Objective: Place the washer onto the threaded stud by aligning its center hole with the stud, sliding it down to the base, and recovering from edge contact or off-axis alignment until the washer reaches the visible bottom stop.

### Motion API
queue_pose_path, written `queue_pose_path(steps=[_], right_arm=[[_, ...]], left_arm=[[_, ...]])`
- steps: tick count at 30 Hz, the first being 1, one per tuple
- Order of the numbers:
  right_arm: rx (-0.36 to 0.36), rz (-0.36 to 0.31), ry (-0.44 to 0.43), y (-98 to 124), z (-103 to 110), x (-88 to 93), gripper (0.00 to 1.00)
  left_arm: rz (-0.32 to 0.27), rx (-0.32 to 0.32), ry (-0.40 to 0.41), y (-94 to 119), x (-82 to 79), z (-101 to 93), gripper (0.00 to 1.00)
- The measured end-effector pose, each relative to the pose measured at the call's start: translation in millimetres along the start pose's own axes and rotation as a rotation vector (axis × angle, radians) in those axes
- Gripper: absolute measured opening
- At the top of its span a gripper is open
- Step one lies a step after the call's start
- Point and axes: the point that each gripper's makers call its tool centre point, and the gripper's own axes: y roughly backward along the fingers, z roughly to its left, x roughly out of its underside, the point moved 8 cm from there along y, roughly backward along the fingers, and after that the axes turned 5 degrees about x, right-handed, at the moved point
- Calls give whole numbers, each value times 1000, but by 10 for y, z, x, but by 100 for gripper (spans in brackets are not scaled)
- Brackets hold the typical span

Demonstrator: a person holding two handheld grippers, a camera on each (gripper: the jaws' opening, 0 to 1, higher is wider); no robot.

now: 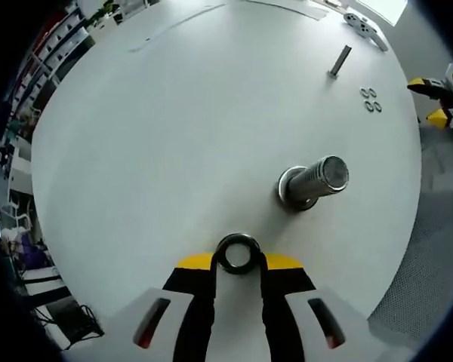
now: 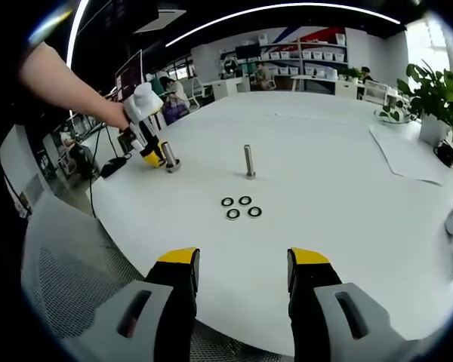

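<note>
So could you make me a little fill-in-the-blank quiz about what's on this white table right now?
1. The left gripper holds a ____ between its jaws.
2. Loose washers lying in a cluster on the table: ____.
3. The right gripper has its jaws ____, holding nothing.
4. The thick stud near the held washer has ____ on it yet.

Missing words: washer; four; open; nothing

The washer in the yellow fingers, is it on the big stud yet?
Not yet. The washer sits pinched in the left gripper, above the white table, apart from the upright stud.
</note>
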Motion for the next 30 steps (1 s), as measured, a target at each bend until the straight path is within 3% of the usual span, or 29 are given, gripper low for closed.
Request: queue_pose_path(steps=[11,16,30], right_arm=[[-26,-9,5,-3,31,-12,49],[-38,-12,12,-3,46,-19,49],[-50,-28,6,1,54,-33,49]], left_arm=[[2,1,-6,-31,106,-364,21],[-24,1,53,-40,119,-367,24],[24,-2,71,-50,73,-371,26]])
